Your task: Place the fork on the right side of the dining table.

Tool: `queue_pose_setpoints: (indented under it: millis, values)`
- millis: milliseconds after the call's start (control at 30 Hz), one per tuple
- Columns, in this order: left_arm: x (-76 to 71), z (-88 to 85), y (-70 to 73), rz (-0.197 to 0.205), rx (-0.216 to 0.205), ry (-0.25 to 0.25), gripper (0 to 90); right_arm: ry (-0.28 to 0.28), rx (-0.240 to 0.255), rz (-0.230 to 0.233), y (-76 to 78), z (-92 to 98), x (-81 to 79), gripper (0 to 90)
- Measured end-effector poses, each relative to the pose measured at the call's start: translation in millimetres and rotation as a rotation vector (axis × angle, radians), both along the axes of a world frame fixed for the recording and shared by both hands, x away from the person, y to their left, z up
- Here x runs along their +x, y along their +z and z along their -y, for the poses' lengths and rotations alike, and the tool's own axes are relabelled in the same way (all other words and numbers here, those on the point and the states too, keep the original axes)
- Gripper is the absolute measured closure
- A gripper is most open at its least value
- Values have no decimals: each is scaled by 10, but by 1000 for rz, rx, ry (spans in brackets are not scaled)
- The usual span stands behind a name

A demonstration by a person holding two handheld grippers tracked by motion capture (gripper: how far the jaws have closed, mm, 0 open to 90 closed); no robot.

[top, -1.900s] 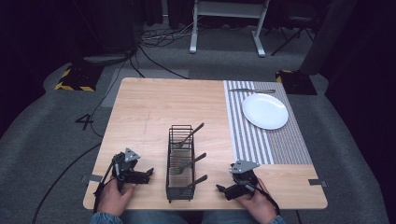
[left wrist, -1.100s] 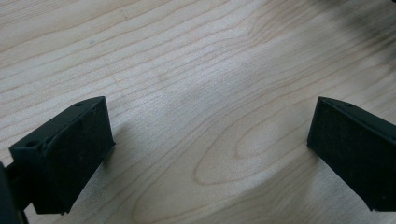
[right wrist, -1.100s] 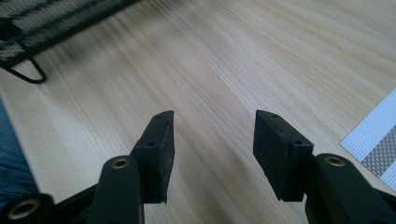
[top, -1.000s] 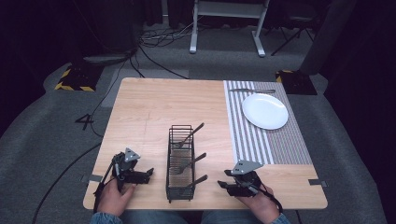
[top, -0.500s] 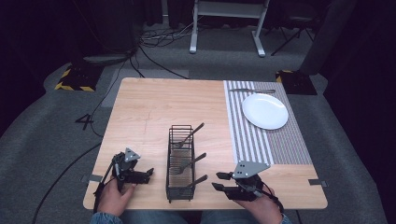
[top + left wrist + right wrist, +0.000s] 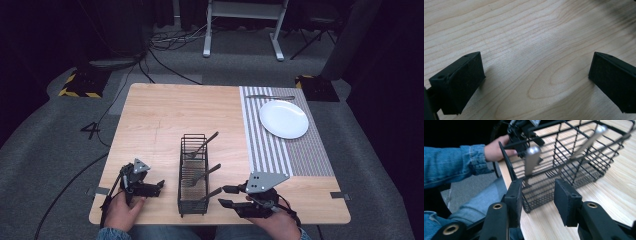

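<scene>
A black wire basket (image 6: 193, 170) stands near the table's front edge, and three metal utensils lean out of it to the right. My right gripper (image 6: 223, 196) hovers just right of the basket, pointing at it, level with the nearest utensil's handle (image 6: 212, 194). In the right gripper view that handle (image 6: 532, 157) rises beyond the gripper (image 6: 537, 200). Its jaws have just been closing, and they stand partly open with nothing between the pads. My left gripper (image 6: 157, 187) rests left of the basket. It (image 6: 534, 82) is wide open over bare wood.
A striped placemat (image 6: 272, 150) covers the table's right side, with a white plate (image 6: 283, 118) on it and a piece of cutlery (image 6: 270, 97) at its far end. In the right gripper view, a denim sleeve (image 6: 451, 162) lies beyond the basket (image 6: 574, 162).
The right gripper has lifted off the table and shifted left toward the basket's near end. The left gripper has stayed put.
</scene>
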State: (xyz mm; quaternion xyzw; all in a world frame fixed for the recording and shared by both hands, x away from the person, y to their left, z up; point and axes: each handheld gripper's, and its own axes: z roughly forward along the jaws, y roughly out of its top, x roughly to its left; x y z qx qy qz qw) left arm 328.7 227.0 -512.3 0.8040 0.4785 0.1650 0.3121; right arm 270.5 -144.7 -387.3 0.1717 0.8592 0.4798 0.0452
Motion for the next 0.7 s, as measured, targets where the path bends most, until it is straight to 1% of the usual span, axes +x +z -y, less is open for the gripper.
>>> queue_pose_setpoints:
  millis: [233,367,567,700]
  values:
    - [0,1,-1,1,-2,2,2,13,15,-14,58,-88,11,599]
    - [0,1,-1,1,-2,1,2,18,32,-24,77,-113,24,617]
    - [1,0,-1,1,-1,0,2,11,59,-65,79,-126,67,657]
    - [1,0,0,1,0,0,2,9,59,-73,85,-150,77,675]
